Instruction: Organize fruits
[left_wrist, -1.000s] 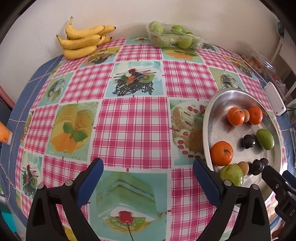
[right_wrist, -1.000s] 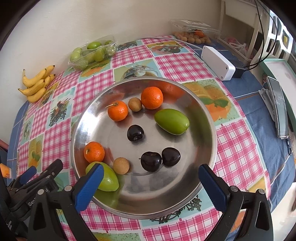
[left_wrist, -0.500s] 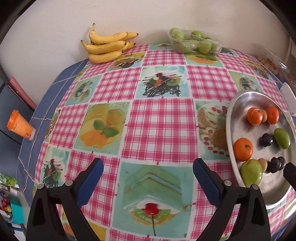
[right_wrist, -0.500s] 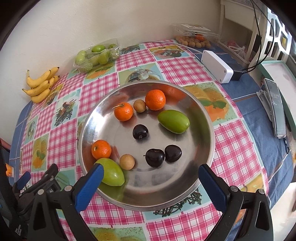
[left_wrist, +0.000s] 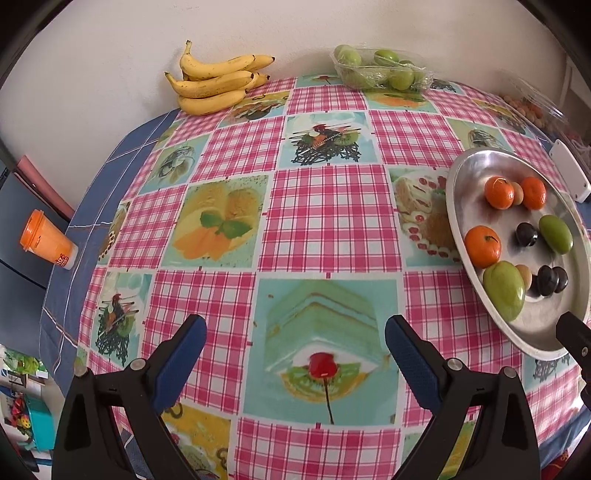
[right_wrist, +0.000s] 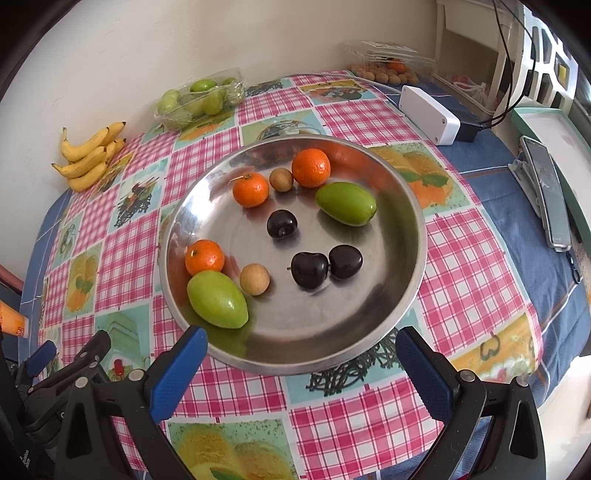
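Both of your grippers had drawn back from the table since the earlier frames — in each wrist view more of the checked tablecloth (left_wrist: 332, 221) had come into sight, and the steel bowl (right_wrist: 413, 236) sat farther ahead of the right gripper (right_wrist: 301, 363). Nothing in the bowl had shifted: three mandarins (right_wrist: 250, 189), two green mango-like fruits (right_wrist: 217, 299), three dark plums (right_wrist: 309, 270) and two small brown fruits (right_wrist: 254, 279) lay where they had been. My judgement is that this was a withdrawal with no pick in hand, so the sorting stood neither advanced nor undone.

Your left gripper (left_wrist: 295, 334) hung above bare cloth, over the printed cake square, jaws spread wide and empty, pointed toward the far wall. The bowl lay well to its right. Your right gripper faced the bowl's near rim from above, also gaping wide with nothing between the blue pads (right_wrist: 177, 373); the nearer green fruit sat just beyond its left pad.

Unplaced stock remained at the far edge — a banana bunch (left_wrist: 218, 83) against the wall, and a clear tub of green fruit (left_wrist: 380, 72) beside it. A second clear tub (right_wrist: 391, 64) of small brown fruit stood at the far right corner. All were well apart from both grippers.
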